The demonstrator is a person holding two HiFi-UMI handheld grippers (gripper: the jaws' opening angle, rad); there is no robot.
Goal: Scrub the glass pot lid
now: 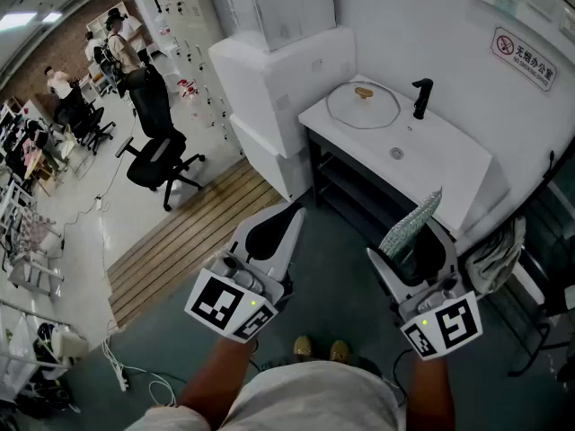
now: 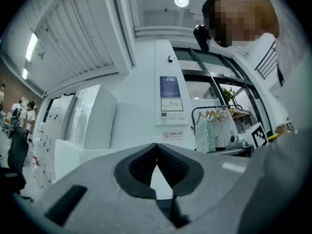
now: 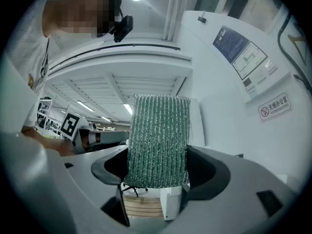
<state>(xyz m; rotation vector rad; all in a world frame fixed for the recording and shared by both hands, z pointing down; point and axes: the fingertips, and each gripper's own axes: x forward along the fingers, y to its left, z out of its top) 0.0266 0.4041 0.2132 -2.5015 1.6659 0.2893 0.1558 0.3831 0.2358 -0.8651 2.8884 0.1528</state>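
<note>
wall sign (image 1: 524, 57) print unreadable, distant people (image 1: 126, 48) tiny

Open dark floor (image 1: 346, 272) lies between both tools and the white worktop (image 1: 449, 173), so the near edge can be approached freely. The worktop's near half is bare. At its far end the glass pot lid (image 1: 363, 106) lies flat, with a black faucet (image 1: 420, 98) just beside it on the wall (image 1: 431, 25) side. Stacked white foam boxes (image 1: 278, 79) rise above the worktop's left end, closing that side. An office chair (image 1: 160, 162) stands well apart.
</note>
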